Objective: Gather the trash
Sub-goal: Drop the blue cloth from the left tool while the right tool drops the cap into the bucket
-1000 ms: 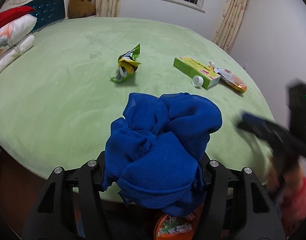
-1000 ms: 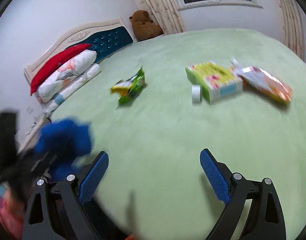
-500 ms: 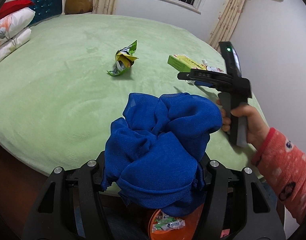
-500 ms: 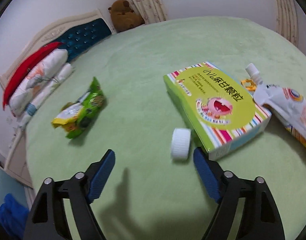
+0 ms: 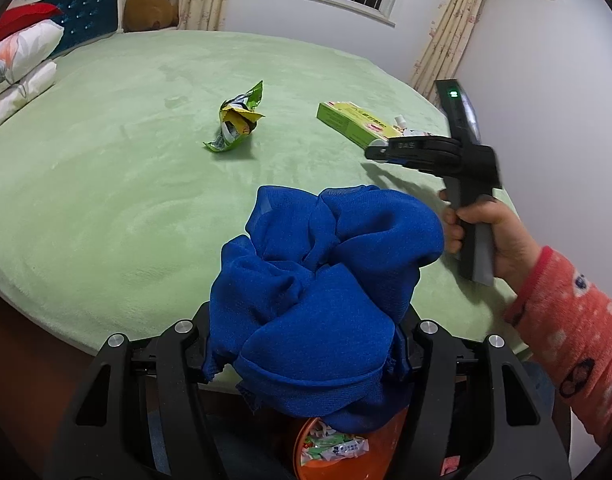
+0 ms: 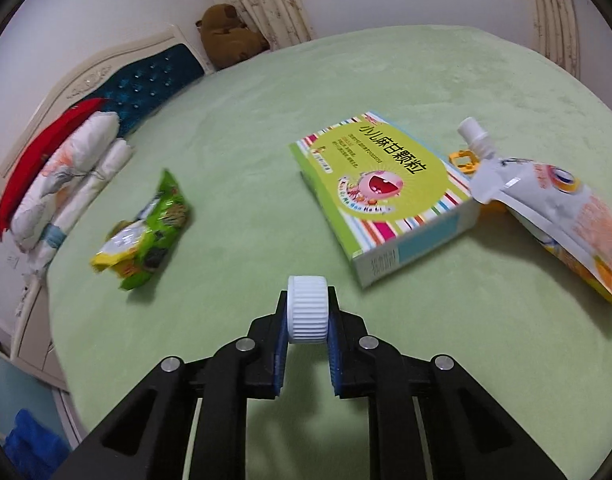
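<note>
Two views are given, and the left wrist view is taken first: the left gripper [image 5: 306, 344] is seen with its jaws partly open and pressed against a bundled blue cloth [image 5: 325, 304], which fills the gap between them and is kept up off the green bed [image 5: 106, 208], probably so that it stays clear of the work. Beneath the cloth an orange bin [image 5: 345, 448] with wrappers inside is partly seen, presumably the place where the trash is collected. Farther off on the bed a crumpled green snack wrapper [image 5: 238, 120] and a green medicine box [image 5: 355, 124] are left lying, well apart. At the right a hand [image 5: 493, 236] in an orange-red sleeve is seen around the handle of the right gripper [image 5: 375, 152], which is reached out beside the near corner of the box. In the right wrist view the jaws of that gripper have just been closing and are shut on a white ribbed bottle cap [image 6: 307, 309], pinched by its flat ends between the blue pads [image 6: 280, 344], a hold that suits so small a round thing. The cap is held just above the bed, near the box corner. Beside the box a spouted drink pouch [image 6: 545, 208] is left, its edge overlapping the box.
</note>
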Motion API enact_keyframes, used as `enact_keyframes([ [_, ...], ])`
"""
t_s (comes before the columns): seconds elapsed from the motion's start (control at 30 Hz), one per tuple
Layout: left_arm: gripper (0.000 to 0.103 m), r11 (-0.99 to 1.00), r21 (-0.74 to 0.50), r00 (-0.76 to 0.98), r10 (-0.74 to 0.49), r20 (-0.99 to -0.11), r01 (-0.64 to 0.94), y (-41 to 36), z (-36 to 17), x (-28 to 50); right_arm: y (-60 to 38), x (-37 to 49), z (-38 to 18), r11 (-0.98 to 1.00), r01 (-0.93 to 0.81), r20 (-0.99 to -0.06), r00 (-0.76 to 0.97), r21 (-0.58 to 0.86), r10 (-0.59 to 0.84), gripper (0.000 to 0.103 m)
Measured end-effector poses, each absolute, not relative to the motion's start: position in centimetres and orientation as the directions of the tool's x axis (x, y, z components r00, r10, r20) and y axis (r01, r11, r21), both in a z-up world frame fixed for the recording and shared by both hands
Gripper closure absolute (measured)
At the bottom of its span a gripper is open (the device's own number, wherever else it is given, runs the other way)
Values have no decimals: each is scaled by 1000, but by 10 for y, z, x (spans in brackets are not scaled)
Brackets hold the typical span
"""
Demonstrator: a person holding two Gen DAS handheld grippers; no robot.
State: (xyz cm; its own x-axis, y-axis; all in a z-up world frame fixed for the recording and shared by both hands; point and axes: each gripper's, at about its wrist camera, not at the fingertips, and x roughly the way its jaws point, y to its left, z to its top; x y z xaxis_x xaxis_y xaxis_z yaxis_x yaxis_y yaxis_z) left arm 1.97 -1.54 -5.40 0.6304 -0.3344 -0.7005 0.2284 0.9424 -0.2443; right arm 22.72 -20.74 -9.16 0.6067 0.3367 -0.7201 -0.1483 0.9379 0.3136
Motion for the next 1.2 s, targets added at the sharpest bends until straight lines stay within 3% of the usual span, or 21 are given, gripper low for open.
enact_keyframes([
  [0.37,43,934,-199,608,-346,-714,298,-41,-53,-4,-214,81,-59,929,-243,-714,596,277,369,86],
  [0.73,43,883,-159,475,-380,-794,441,-82,-87,-44,-234,-60,-88,939,-226,-775,532,258,341,86],
  [1.2,43,867,-165,238,-304,-922,470,-109,-170,-71,-229,-104,-157,947,-185,-878,362,262,314,86],
])
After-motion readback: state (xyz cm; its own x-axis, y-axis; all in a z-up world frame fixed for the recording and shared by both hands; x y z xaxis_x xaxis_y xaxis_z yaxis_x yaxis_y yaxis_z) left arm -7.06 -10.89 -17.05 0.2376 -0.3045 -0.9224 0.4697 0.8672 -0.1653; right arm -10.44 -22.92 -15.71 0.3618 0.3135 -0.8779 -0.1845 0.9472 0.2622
